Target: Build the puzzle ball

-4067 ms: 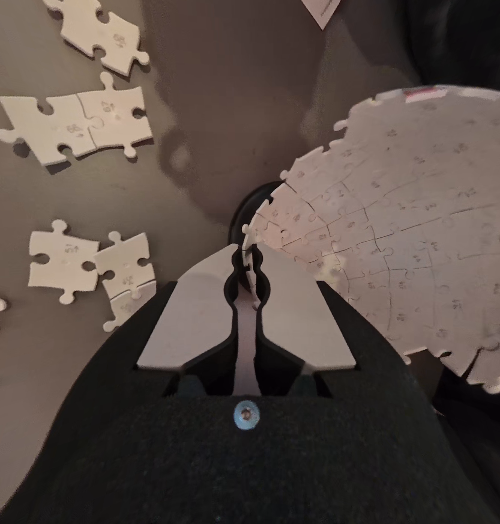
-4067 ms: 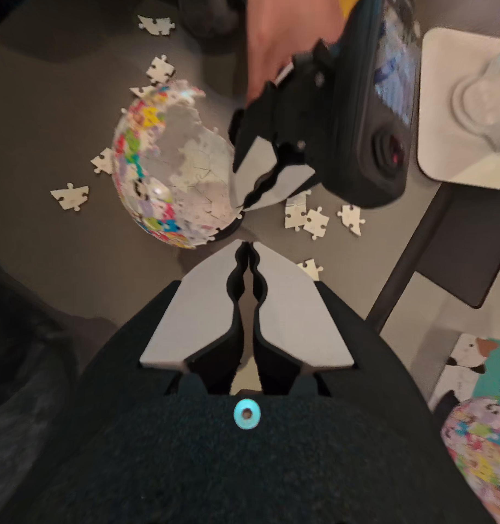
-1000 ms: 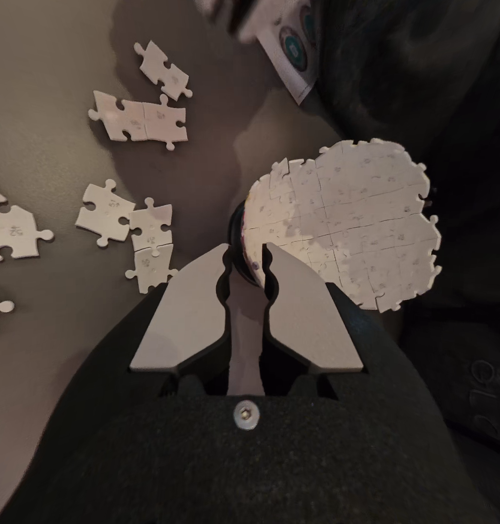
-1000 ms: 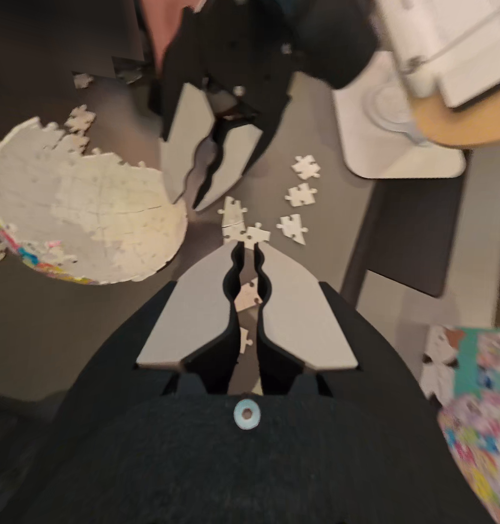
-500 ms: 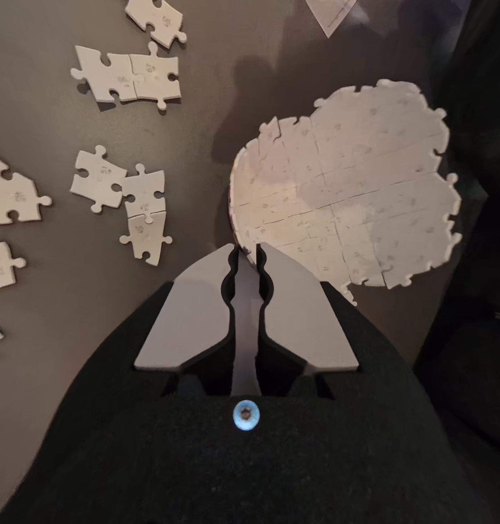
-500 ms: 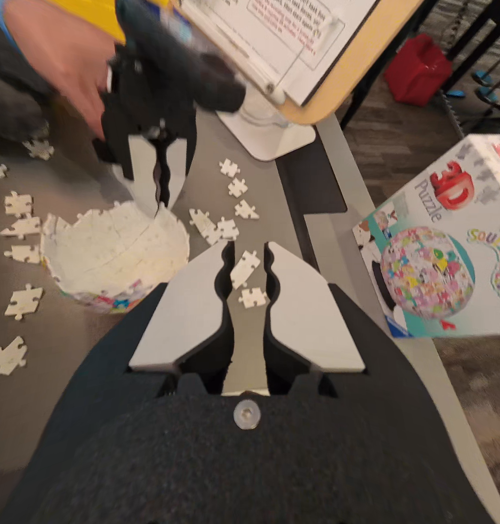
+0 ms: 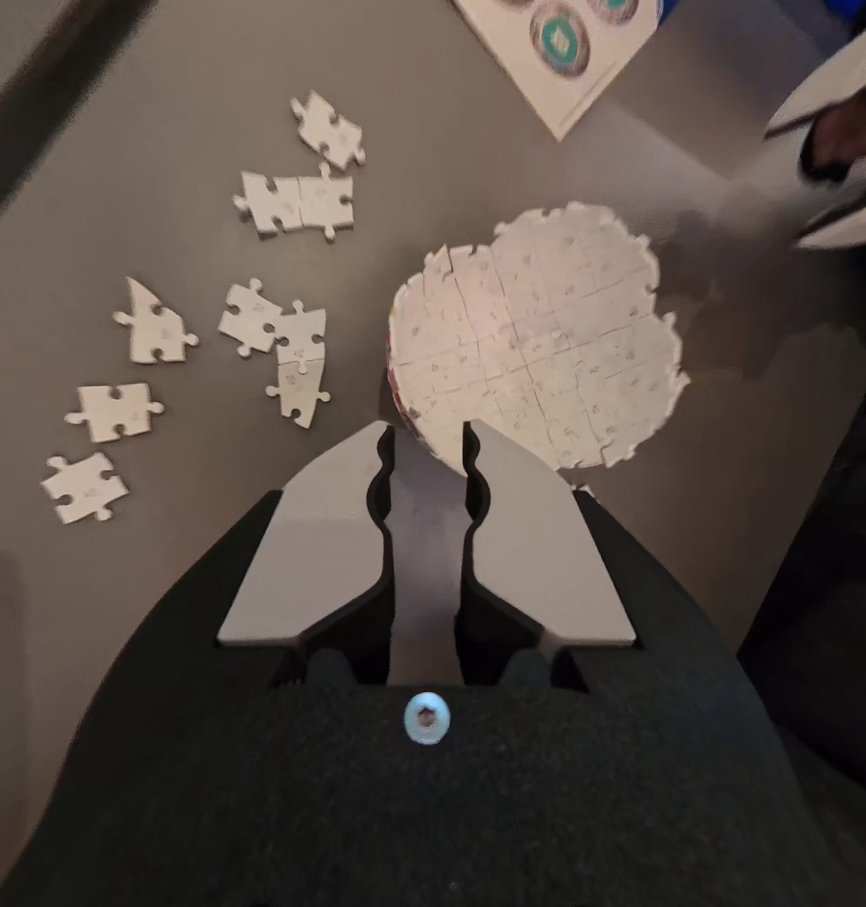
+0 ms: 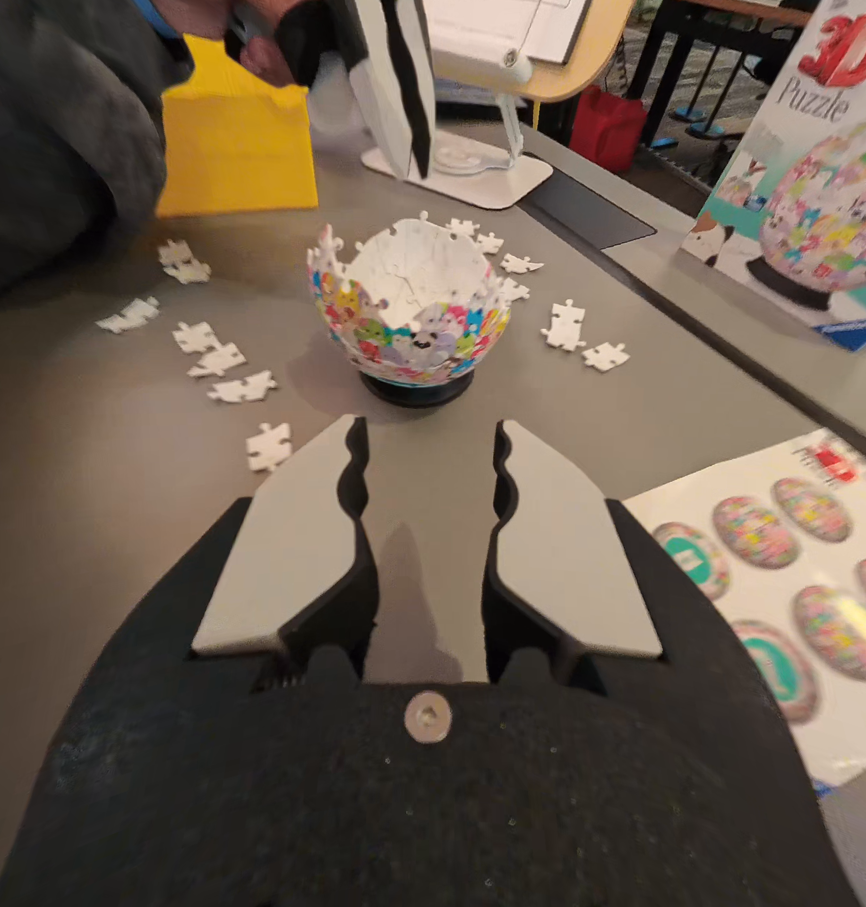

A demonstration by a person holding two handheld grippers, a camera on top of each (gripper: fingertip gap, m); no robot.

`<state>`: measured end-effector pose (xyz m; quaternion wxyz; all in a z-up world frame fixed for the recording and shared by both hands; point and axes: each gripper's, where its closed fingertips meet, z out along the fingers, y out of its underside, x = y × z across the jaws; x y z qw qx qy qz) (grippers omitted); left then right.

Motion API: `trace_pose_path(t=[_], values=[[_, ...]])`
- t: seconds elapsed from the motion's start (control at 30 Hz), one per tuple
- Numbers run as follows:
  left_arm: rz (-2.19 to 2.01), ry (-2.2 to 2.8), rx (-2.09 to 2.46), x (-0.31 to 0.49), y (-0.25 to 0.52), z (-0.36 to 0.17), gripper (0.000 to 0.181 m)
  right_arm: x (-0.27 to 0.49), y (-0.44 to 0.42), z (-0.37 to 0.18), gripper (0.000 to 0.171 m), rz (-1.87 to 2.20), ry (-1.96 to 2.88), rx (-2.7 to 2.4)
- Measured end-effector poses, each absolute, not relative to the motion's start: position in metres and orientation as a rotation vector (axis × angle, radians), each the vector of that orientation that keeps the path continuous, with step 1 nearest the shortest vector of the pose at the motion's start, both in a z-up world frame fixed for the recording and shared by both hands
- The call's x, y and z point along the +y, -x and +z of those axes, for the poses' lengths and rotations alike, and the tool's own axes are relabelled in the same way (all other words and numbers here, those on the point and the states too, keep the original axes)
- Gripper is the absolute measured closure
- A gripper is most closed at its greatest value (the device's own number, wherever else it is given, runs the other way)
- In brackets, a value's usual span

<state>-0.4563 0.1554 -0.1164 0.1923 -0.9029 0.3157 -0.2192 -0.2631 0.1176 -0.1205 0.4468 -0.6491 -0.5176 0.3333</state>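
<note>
Colourful half-built plastic puzzle ball (image 8: 408, 309): light, fragile; hold near its black base (image 8: 417, 386).
Left gripper (image 7: 427, 428): parted, empty.
Right gripper (image 8: 430, 427): wide, empty.

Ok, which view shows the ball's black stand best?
The right wrist view: the stand shows from the side under the half-built ball. In the left wrist view, looking down, the ball hides it.

Each gripper, the left gripper (image 7: 427, 429) and the right gripper (image 8: 430, 427), had flat grey fingers (image 8: 293, 540), wavy black pads, a fuzzy black body and one silver screw (image 8: 427, 716). The person wore a grey sleeve (image 8: 62, 132).
</note>
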Motion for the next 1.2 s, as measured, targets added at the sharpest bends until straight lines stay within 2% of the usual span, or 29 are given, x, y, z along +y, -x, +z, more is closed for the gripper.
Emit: trace_pose_path(t=[0.1,0.2,0.3,0.5,0.67,0.8,0.9,1.03,1.2], values=[[-0.623,2.433,0.832,0.150,0.456,-0.074,0.151,0.105,0.256,-0.128,0.111,0.853,1.594,-1.238],[-0.520,2.375,0.882,0.136,0.450,-0.054,0.145,0.098,0.256,-0.134,0.118,0.828,1.598,-1.306],[-0.408,2.364,0.951,0.127,0.443,-0.066,0.142,0.106,0.263,-0.119,0.122,0.794,1.603,-1.363],[-0.490,2.357,0.976,0.136,0.439,-0.092,0.130,0.155,0.299,-0.066,0.122,0.815,1.712,-1.484],[-0.697,2.408,0.783,0.148,0.453,-0.112,0.135,0.133,0.336,-0.091,0.124,1.074,1.998,-1.602],[-0.718,2.422,0.708,0.158,0.451,-0.128,0.140,0.144,0.346,-0.104,0.140,0.913,1.947,-1.450],[-0.681,2.459,0.671,0.163,0.450,-0.141,0.140,0.164,0.343,-0.113,0.139,0.768,1.937,-1.336],[-0.687,2.473,0.651,0.158,0.445,-0.145,0.147,0.160,0.344,-0.131,0.139,0.777,1.959,-1.347],[-0.687,2.465,0.644,0.144,0.440,-0.142,0.146,0.168,0.345,-0.143,0.138,0.775,1.961,-1.338]])
